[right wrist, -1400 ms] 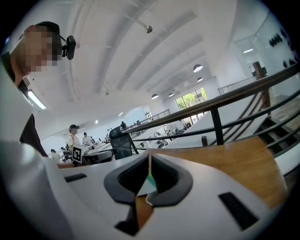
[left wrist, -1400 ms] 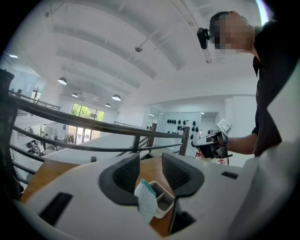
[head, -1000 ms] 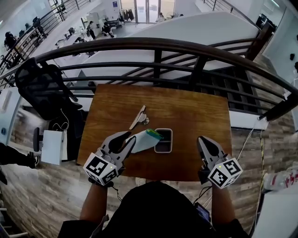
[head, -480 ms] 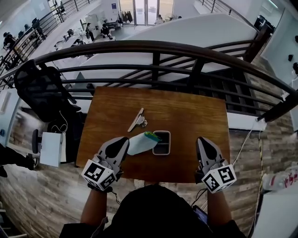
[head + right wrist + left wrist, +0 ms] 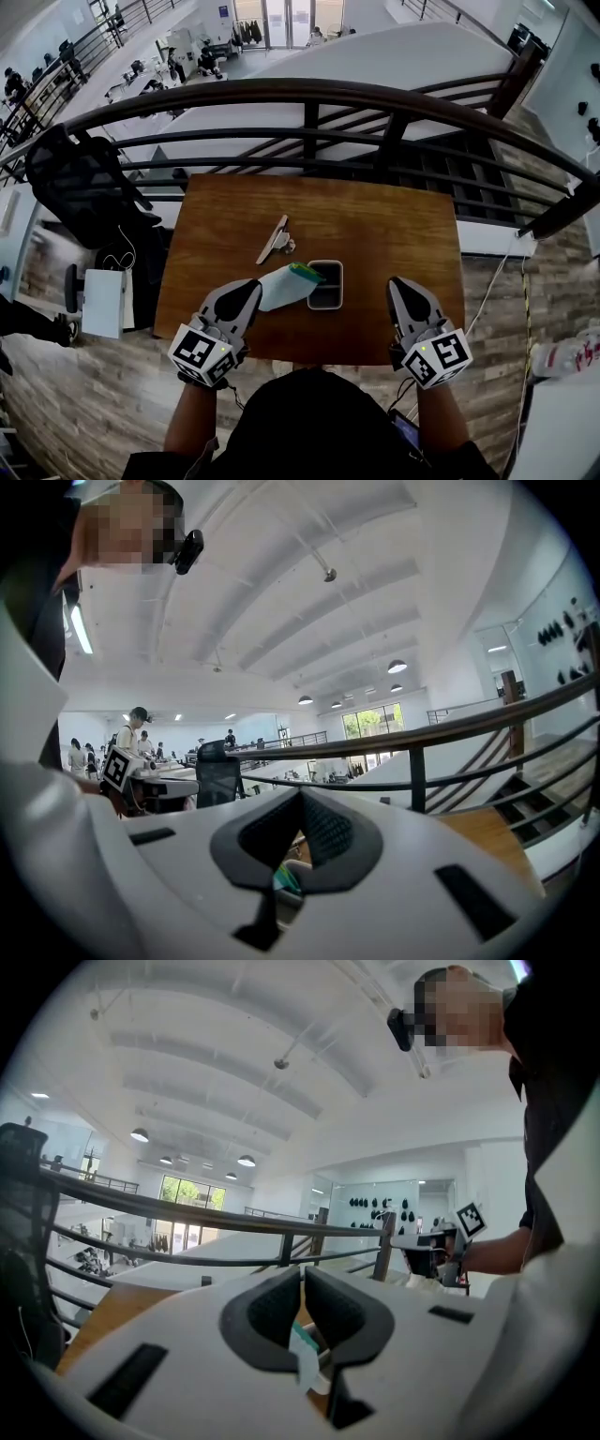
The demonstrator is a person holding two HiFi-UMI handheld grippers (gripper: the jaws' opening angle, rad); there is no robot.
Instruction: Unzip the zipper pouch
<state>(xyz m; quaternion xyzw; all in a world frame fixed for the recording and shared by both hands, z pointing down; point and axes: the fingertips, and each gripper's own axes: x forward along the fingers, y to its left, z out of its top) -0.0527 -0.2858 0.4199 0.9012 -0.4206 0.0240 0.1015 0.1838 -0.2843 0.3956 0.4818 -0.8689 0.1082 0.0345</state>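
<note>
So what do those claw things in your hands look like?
Both the left gripper and right gripper have pale grey, pointed jaws with dark pads inside. Each carries a white cube printed with black square markers. The person wears a black top with short sleeves.

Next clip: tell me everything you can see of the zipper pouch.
The zipper pouch is a small, flat, pale, soft-looking bag with a green strip along its far end. It lies slanted on the wooden table, with the green end against or over the rim of a dark rectangular tray. The left gripper has its jaws closed on the near corner, and a pale fold shows between them in the left gripper view. Whether the zipper is open cannot be made out.
</note>
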